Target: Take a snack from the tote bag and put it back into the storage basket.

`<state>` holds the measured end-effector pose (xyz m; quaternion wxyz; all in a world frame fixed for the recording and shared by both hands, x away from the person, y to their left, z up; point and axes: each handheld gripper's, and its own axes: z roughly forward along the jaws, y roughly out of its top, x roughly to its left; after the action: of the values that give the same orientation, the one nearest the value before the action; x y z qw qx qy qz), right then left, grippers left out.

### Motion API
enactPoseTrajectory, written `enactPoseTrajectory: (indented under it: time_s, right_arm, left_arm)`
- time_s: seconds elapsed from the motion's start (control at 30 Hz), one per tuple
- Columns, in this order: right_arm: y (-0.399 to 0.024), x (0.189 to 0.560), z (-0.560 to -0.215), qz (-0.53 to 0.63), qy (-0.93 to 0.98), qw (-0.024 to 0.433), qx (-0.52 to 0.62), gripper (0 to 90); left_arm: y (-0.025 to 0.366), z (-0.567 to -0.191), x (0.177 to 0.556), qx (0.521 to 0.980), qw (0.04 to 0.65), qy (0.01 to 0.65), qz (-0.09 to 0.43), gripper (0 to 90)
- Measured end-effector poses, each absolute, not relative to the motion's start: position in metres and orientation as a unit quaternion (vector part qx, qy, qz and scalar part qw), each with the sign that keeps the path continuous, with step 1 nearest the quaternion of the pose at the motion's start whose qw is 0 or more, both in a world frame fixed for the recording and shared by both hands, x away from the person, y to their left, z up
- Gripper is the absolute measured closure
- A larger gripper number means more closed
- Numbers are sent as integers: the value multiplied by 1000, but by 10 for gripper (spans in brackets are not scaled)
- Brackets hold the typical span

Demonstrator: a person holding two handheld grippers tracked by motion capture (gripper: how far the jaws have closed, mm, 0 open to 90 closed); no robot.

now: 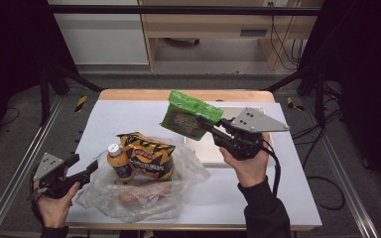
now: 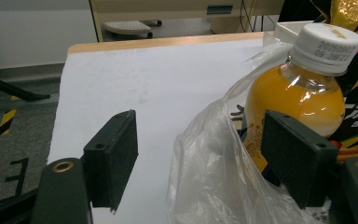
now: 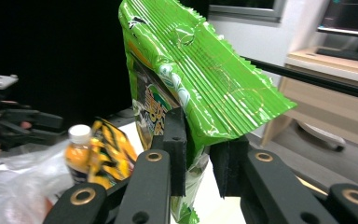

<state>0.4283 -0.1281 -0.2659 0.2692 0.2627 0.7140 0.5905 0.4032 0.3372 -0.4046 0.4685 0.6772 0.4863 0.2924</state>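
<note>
Nearest the high camera, at the bottom left, the person's left hand (image 1: 54,201) holds the left gripper (image 1: 93,167) low at the table's near-left corner. Its jaws stand spread, nothing pressed between the pads; in the left gripper view the rim of the clear plastic bag (image 2: 205,177) rises between them without being pinched, and the far jaw sits just in front of the orange drink bottle (image 2: 293,100).

Moving rightward in the high view, the plastic bag (image 1: 129,198) lies crumpled on the white table top (image 1: 258,198), close to the near edge. Upright in it stands the bottle (image 1: 119,163) with its white cap (image 1: 113,148), touching the yellow-and-black snack bag (image 1: 149,156) just to its right. Something reddish shows through the plastic in front of them, too blurred to identify.

Right of centre, a shallow white tray (image 1: 213,151) rests on the table. Above its far-left corner, lifted clear of the surface, hangs the green snack bag (image 1: 188,116), tilted. The right gripper (image 1: 204,120) pinches it: in the right gripper view both pads (image 3: 177,149) are closed on the green bag (image 3: 200,84) near its lower part, the crimped top seam fanning upward. The right hand (image 1: 250,163) carries that gripper from the near right.
</note>
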Motion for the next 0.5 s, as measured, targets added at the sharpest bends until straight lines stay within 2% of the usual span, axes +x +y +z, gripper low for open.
enactPoseTrajectory:
  time_s: [0.5]
  right_arm:
    - [-186,461,-296,553,703,292,338,776]
  left_arm:
    - [336,-411,409,686,463,484,283,251]
